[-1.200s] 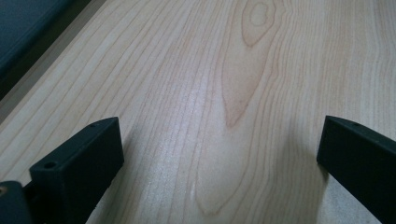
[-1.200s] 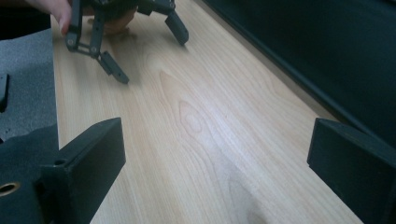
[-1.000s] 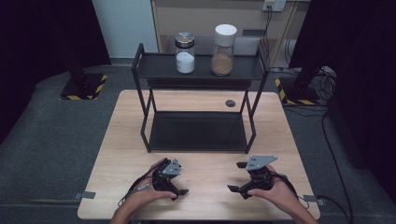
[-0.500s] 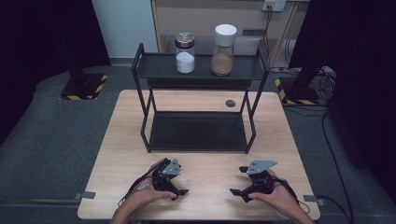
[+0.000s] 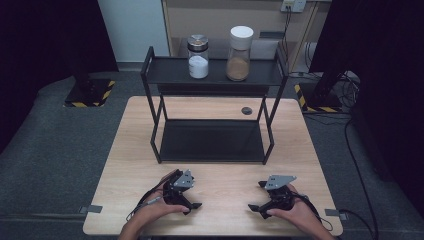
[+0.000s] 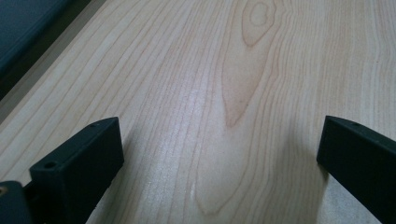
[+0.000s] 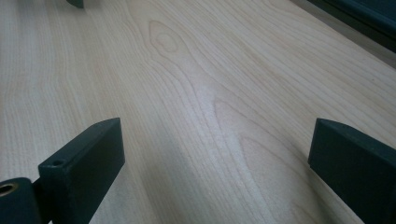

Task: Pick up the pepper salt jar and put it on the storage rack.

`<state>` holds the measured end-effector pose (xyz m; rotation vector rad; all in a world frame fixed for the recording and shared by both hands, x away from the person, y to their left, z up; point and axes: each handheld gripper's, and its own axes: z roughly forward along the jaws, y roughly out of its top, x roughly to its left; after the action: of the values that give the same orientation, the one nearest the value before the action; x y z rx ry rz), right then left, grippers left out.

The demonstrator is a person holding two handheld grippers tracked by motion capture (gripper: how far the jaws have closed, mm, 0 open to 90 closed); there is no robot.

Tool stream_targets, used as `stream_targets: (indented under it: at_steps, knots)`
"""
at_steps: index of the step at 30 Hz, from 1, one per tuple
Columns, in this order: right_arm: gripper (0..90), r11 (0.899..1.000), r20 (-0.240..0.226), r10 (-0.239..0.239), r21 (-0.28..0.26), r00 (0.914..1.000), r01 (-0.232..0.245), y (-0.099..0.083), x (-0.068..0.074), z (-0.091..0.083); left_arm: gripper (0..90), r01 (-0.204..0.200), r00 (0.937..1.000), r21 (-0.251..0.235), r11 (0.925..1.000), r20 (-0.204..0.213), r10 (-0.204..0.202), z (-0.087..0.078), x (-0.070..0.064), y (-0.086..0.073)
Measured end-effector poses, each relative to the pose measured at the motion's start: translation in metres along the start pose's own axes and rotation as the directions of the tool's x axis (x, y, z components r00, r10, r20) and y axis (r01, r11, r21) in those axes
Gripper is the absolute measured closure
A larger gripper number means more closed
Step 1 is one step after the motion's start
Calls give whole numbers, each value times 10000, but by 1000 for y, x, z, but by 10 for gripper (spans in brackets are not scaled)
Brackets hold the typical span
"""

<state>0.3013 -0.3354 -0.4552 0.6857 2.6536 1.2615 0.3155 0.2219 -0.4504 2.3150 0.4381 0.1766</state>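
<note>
Grippers rest at the near edge of the wooden table (image 5: pixel 220 107), one in each hand. Left gripper (image 5: pixel 192 199) sits at 7 o'clock of the tabletop, tips pointing toward 3 o'clock; its own view shows the jaws spread wide with bare wood grain between them, pinching nothing. Right gripper (image 5: pixel 257 196) sits at 5 o'clock, tips pointing toward 9 o'clock; its jaws are likewise spread wide over bare wood, empty. The two grippers face each other, well apart.

Beyond them, at the table's centre, stands a black two-tier metal shelf rack (image 5: pixel 212 140); its lower tier is a dark flat panel just above the tabletop. A small dark round disc (image 5: pixel 246 110) lies on the table behind the rack, toward 1 o'clock.

On the rack's top tier, at 12 o'clock, stand two jars just beside each other: a metal-lidded glass jar of white powder (image 5: pixel 198 56) on the left and a white-lidded jar of brown powder (image 5: pixel 239 53) on the right.
</note>
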Motion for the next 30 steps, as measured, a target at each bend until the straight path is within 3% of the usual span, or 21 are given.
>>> stream_targets:
  at_steps: [9, 30]
  knots:
    - [47, 10000, 177, 40, 70, 9998, -42, -1, -1, 1, 0, 2, 10000, -2, 10000, -1, -2, 0, 0, 0]
    - [18, 9970, 613, -503, 621, 9968, 465, 7, 10, 5, 0, 12, 10000, -2, 10000, -14, -12, 0, 0, 0]
